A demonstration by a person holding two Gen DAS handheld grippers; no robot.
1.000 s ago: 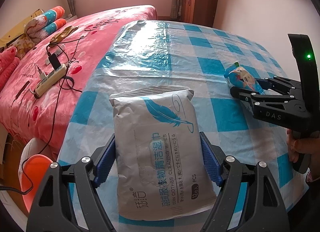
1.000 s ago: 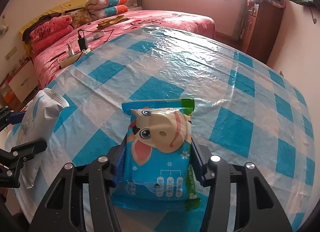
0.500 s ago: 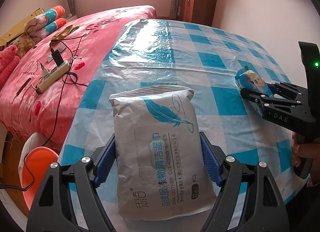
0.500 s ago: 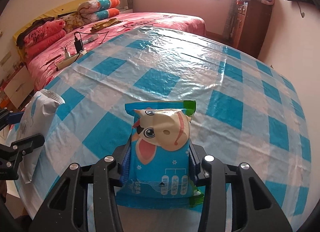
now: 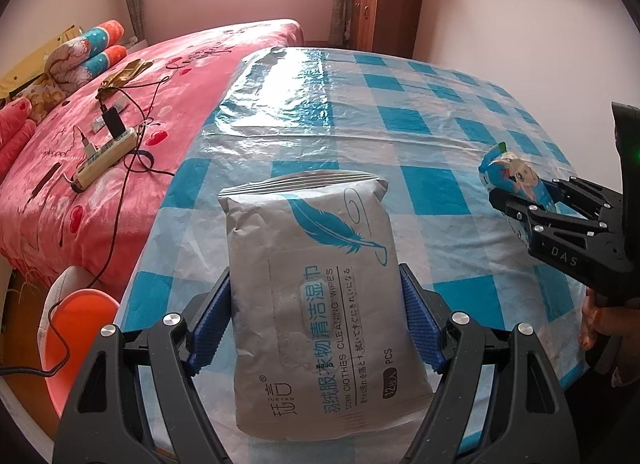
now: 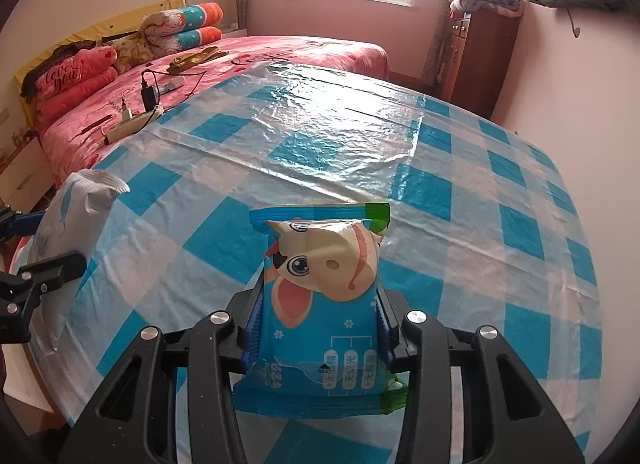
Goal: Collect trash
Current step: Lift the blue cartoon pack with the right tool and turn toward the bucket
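Blue ribbed pads (image 5: 416,320) of the left gripper (image 5: 316,324) are pressing both sides of a grey-white soft wipes pack (image 5: 320,296), clamping it above the near edge of the blue-and-white checked plastic tablecloth (image 5: 400,120). The pack is showing a blue feather drawing, the words "CLOTHES CLEANING WIPES", "PCS" and Chinese characters.

The right gripper (image 6: 320,332), with its fingers drawn close together, is squeezing a blue cartoon-printed wipes packet (image 6: 324,304) with a green-cornered top seal, also held over the tablecloth's near side. From the left wrist view that gripper's black body is reading "DAS" (image 5: 564,252), and a hand (image 5: 596,316) is holding its handle.

Beyond the table's left side, a pink bedspread (image 5: 200,64) is carrying a cream power strip (image 5: 104,160) with plugged chargers. A dark wooden cabinet (image 6: 480,60) is standing by the far wall.
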